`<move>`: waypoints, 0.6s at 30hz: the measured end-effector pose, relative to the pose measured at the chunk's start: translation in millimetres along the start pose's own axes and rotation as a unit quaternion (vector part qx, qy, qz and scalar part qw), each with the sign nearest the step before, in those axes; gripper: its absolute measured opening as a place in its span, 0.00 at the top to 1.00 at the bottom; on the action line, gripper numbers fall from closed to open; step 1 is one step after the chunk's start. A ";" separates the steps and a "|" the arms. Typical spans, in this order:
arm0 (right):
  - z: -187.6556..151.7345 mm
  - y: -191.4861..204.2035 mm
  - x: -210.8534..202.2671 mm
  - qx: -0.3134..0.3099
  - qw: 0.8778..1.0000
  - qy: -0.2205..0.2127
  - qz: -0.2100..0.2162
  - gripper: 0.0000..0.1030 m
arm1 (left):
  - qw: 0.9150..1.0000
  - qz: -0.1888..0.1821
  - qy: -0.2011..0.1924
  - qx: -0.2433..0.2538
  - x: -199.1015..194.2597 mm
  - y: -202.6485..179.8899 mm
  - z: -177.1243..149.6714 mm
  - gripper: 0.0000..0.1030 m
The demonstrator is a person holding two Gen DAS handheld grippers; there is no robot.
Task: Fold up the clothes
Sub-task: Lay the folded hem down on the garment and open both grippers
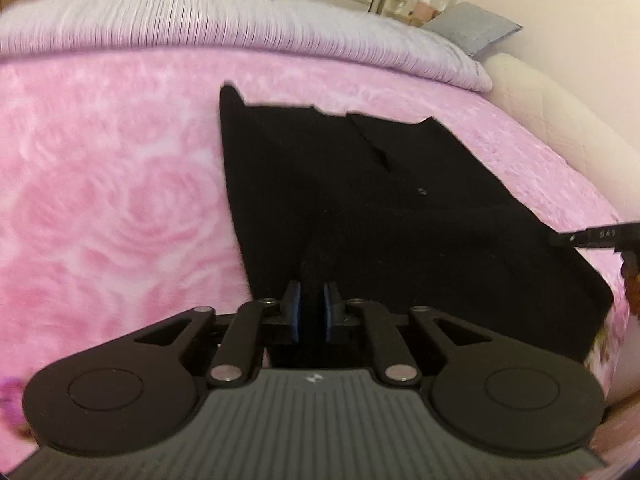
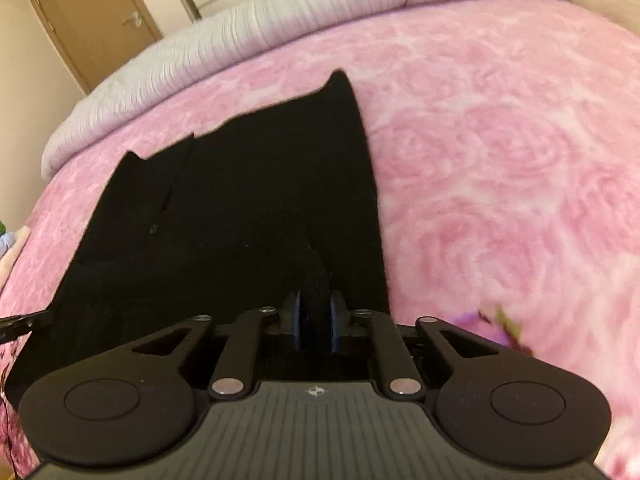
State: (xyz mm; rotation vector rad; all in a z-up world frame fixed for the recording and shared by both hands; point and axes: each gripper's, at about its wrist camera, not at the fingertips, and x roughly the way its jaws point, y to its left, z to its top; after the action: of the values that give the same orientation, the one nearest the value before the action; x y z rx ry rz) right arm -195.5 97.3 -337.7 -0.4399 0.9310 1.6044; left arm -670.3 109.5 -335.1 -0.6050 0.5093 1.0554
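Across the middle of both wrist views, a black fabric garment (image 1: pixel 360 200) lies spread on a bed covered by a fuzzy pink rose-patterned blanket (image 1: pixel 100 200). At lower centre of the left view, the left claw (image 1: pixel 311 312) is clamped on a raised fold of the garment's near edge. At lower centre of the right view, the right claw (image 2: pixel 316 320) stands slightly apart with a ridge of the same cloth between its pads. A ribbed lilac quilt (image 1: pixel 200 20) lies along the top.
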 end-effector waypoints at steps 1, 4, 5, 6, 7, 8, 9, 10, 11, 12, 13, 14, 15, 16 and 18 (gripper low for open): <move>-3.5 2.9 -11.5 -0.010 1.000 -0.012 -0.005 0.68 | 1.000 0.001 -0.009 0.009 -14.5 -3.2 -2.4 0.91; -22.6 17.3 -49.6 -0.070 0.997 -0.041 -0.012 0.64 | 0.997 0.012 -0.016 0.071 -54.6 -24.3 -18.2 0.81; -32.1 24.0 -59.4 -0.099 0.994 -0.042 -0.014 0.62 | 0.995 0.016 -0.010 0.103 -63.4 -35.5 -27.0 0.76; -43.1 31.8 -69.0 -0.130 0.990 -0.041 -0.018 0.58 | 0.990 0.019 -0.002 0.141 -70.7 -48.7 -37.7 0.74; -54.0 39.5 -78.6 -0.162 0.986 -0.041 -0.021 0.54 | 0.984 0.022 0.007 0.178 -76.9 -61.5 -48.7 0.74; -66.0 47.1 -85.2 -0.196 0.980 -0.037 -0.028 0.53 | 0.976 0.024 0.016 0.214 -79.1 -72.8 -60.3 0.73; -79.1 54.9 -88.8 -0.232 0.971 -0.031 -0.038 0.50 | 0.968 0.028 0.025 0.249 -80.8 -83.8 -72.0 0.68; -92.5 62.7 -91.7 -0.269 0.962 -0.023 -0.048 0.48 | 0.958 0.034 0.030 0.282 -80.3 -93.1 -82.7 0.65; -104.6 69.9 -92.9 -0.303 0.951 -0.014 -0.057 0.47 | 0.950 0.041 0.032 0.309 -78.3 -99.5 -90.3 0.62; -114.9 76.4 -92.7 -0.333 0.941 -0.007 -0.065 0.42 | 0.941 0.048 0.033 0.334 -75.7 -104.9 -96.3 0.62; -123.1 81.9 -92.3 -0.356 0.932 -0.004 -0.073 0.40 | 0.931 0.056 0.035 0.360 -71.4 -109.6 -100.6 0.62; -128.7 86.5 -89.7 -0.377 0.923 -0.004 -0.082 0.39 | 0.922 0.061 0.036 0.380 -66.8 -112.7 -102.3 0.62; -133.3 90.8 -86.0 -0.397 0.913 -0.005 -0.092 0.37 | 0.913 0.066 0.037 0.400 -62.2 -115.8 -104.0 0.61; -138.8 93.8 -83.5 -0.418 0.902 -0.006 -0.103 0.36 | 0.904 0.071 0.038 0.420 -57.0 -118.6 -105.5 0.61; -147.6 99.7 -72.0 -0.469 0.873 -0.007 -0.134 0.35 | 0.881 0.085 0.046 0.464 -45.0 -122.3 -108.9 0.61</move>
State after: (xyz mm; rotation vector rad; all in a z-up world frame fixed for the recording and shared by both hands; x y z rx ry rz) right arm -301.1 -63.1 -343.5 -1.1639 -0.0081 1.7069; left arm -588.3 -37.2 -359.4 0.2527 1.0741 0.8144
